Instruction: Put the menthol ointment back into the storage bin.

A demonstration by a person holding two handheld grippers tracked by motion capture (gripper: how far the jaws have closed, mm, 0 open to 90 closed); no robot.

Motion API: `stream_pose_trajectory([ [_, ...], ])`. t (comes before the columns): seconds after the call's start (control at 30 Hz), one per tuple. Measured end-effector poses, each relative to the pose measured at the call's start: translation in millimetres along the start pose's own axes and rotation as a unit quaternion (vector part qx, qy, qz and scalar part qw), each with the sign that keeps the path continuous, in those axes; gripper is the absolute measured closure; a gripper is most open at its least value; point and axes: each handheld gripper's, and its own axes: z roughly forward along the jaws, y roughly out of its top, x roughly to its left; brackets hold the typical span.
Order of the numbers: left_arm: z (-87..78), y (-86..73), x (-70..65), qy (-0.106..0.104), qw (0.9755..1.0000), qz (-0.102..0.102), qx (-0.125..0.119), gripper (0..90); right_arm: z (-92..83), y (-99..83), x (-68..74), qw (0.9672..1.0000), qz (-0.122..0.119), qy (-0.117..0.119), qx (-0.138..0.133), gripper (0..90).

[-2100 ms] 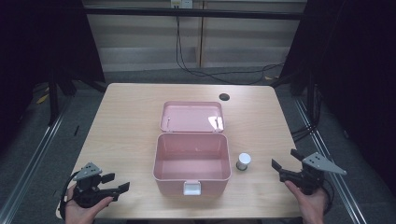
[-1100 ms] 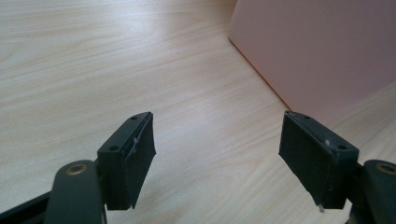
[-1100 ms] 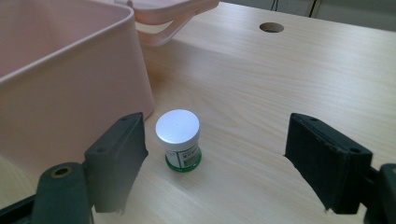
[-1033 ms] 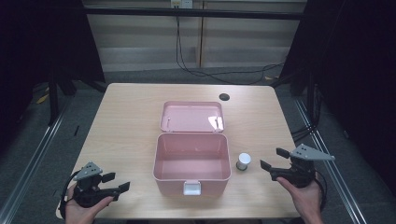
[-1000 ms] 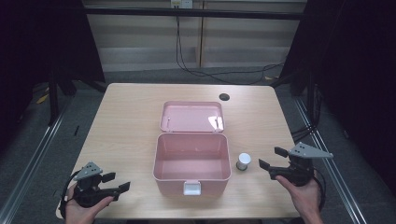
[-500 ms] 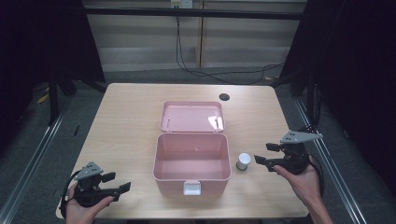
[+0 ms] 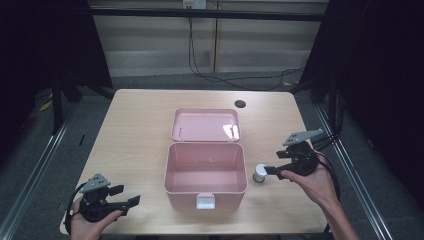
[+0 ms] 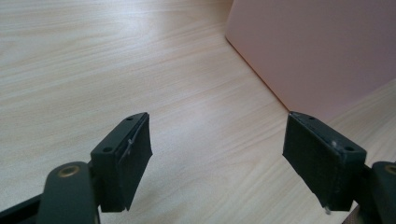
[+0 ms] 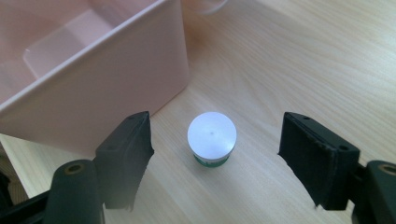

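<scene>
Right claw (image 9: 212, 163) spread wide around small white-capped round jar (image 9: 211, 137), not gripping.
Jaws just opened further, jar between them untouched; jar stands upright on light wooden surface (image 7: 135, 135), just right of open pink plastic box (image 7: 205, 172). Left claw (image 7: 127, 200) released, resting near surface's front-left corner.

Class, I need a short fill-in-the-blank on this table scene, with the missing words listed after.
1. The pink box stands with its lid ____.
2. The small white-capped jar stands on the ____, beside the box.
3. The right tongs are ____, the jar untouched between them.
4. The left tongs hold ____.

Missing words: open; table; open; nothing
</scene>
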Motion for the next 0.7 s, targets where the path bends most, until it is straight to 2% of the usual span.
stream_pose_trajectory([
  [0.1,-0.1,0.2,0.1,0.000,1.0000,-0.001,-0.002,23.4,3.8,6.0,0.4,0.9999,-0.010,0.005,0.010,25.6],
  [0.23,0.0,0.2,-0.4,0.000,1.0000,-0.001,-0.001,23.4,8.1,14.4,-1.3,0.9993,-0.006,0.019,0.031,25.1],
  [0.33,0.0,0.1,-0.2,0.000,1.0000,-0.004,-0.003,23.4,12.0,20.5,-3.2,0.9980,-0.011,0.033,0.053,28.7],
  [0.5,-0.2,0.3,-0.2,0.000,1.0000,0.000,-0.001,23.4,19.5,26.7,-3.4,0.9951,-0.030,0.030,0.089,31.7],
  [0.7,-0.3,0.1,0.1,0.001,1.0000,-0.003,-0.002,23.4,30.8,29.5,-5.4,0.9909,-0.038,0.026,0.127,32.8],
])
